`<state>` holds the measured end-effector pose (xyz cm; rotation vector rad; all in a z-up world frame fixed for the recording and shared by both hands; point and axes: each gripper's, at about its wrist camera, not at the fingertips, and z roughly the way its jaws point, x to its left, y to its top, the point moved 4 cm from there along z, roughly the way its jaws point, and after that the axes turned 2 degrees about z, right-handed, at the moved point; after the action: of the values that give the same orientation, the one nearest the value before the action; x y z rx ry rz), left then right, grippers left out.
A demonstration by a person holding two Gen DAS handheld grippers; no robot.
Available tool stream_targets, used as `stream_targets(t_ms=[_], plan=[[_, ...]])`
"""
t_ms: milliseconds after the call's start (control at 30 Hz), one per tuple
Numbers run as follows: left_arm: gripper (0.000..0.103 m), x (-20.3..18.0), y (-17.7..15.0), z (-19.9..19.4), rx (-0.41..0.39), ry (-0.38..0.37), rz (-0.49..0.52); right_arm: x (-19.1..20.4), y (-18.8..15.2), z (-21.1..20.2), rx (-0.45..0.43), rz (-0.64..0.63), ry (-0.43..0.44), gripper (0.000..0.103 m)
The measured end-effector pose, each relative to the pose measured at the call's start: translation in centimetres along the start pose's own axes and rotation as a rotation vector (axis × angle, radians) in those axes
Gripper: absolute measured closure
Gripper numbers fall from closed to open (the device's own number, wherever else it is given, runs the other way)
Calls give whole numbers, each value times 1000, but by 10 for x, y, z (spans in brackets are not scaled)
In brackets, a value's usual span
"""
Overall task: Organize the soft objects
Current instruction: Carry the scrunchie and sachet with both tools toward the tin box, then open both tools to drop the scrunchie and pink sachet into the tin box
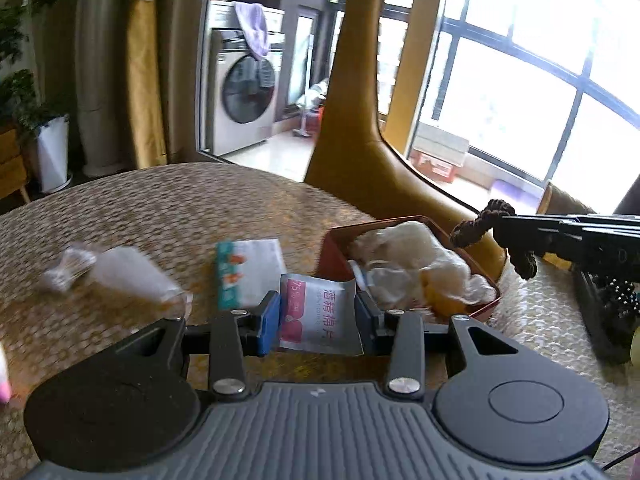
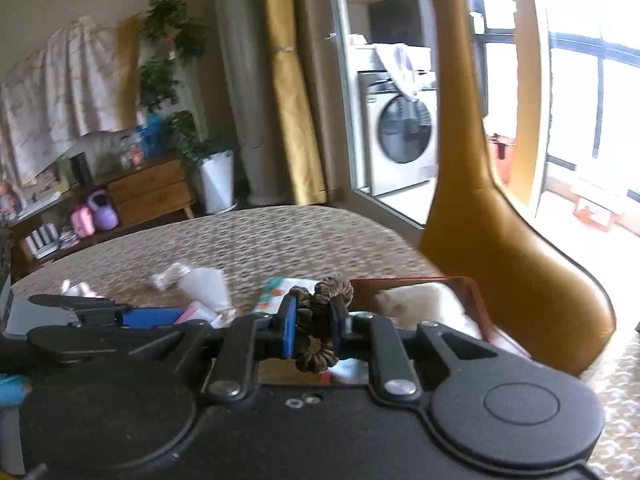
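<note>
Woven-mat tabletop fills the foreground, w/ a mustard chair back behind it and a washing machine + big windows further off. Left gripper is pinching a white-and-pink alcohol wipe sachet edge to edge between its blue pads, held clear above the mat. Right gripper has its pads pressed nearly together on a brown scrunchie, which loops up over the pads and hangs below them; in the left view it dangles from the black fingers just beside the tray. Red tray sits at the table's far right edge by the chair, already holding pale crumpled soft stuff, cloth or wadding, can't tell exactly, plus something clear and a yellowish bit near the front rim. Still loose on the mat: a teal-edged flat packet and a blurred clear bag of cotton swabs, both left of the tray. Step in hand looks like carrying both items to the tray. To do it well, IMO: bring each gripper over the tray's interior, not the rim, before letting go; the sachet is stiff and flat, so tip it to slide in rather than perch on the pile. Scrunchie may snag on a pad, so spread fully and lift straight away. Grippers are close together, so drop one at a time to avoid a clash.
</note>
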<state>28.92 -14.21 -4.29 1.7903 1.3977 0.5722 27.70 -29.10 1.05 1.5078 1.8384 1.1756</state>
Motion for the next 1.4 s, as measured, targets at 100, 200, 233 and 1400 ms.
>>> stream_targets(t_ms=[100,200,233,1400], plan=[[63,-16,6,13,11,-17,33,-19,0,0,-3,7,-37,86],[63,-30,14,27,19,-29,61,-37,-3,3,-1,14,-75,86],[63,-35,16,31,20,-33,69,-43,-3,5,3,18,-85,86],[63,-67,35,197,212,-33,63,-70,-56,113,210,10,-58,85]])
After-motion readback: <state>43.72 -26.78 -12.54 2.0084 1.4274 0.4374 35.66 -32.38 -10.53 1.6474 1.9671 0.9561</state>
